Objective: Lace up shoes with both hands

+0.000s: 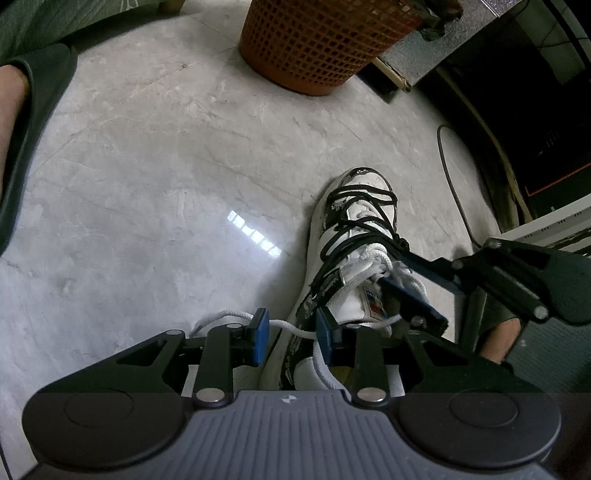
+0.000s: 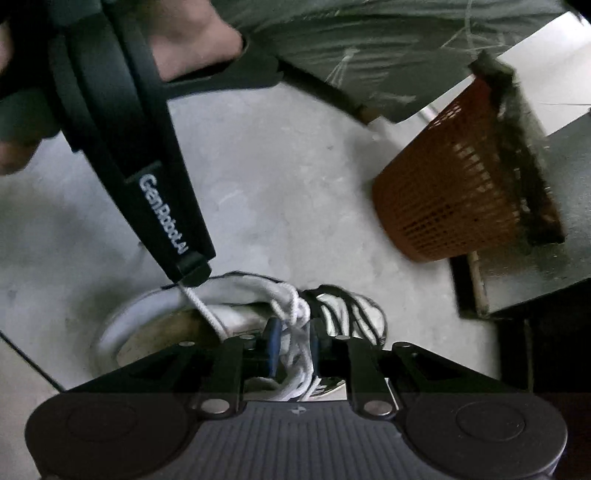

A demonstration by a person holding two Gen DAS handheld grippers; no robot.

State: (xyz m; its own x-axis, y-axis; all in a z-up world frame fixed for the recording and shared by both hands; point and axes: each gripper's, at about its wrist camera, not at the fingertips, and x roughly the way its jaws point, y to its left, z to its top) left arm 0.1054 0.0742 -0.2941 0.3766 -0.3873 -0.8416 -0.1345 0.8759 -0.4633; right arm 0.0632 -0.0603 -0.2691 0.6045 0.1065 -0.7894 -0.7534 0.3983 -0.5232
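Nearest the left wrist camera, the left gripper (image 1: 291, 334) hangs low over the collar of the shoe (image 1: 351, 258), its blue pads (image 1: 261, 334) spread apart; a strand of the white lace (image 1: 236, 317) runs across the gap between them and touches neither pad firmly, so this gripper is released. White with dark patterned trim, the shoe stands on the grey marble floor (image 1: 166, 166), toe pointing away, with a black lace (image 1: 365, 214) criss-crossed over its forefoot and the white lace bunched into a knot near the tongue. From the right of this view, the right gripper (image 1: 406, 288) reaches in at a slant, its blue fingers straddling the bunched white lace at the tongue. Seen from the right wrist, its pads (image 2: 273, 347) stand close on either side of several white strands (image 2: 295, 332), but whether they actually clamp the lace cannot be told. An orange mesh basket (image 1: 321, 44) stands well beyond the toe, beside a dark cabinet (image 1: 517, 92), and a dark cable (image 1: 448, 177) curves along the floor to the shoe's right. Green fabric (image 1: 33, 22) fills the upper left corner.
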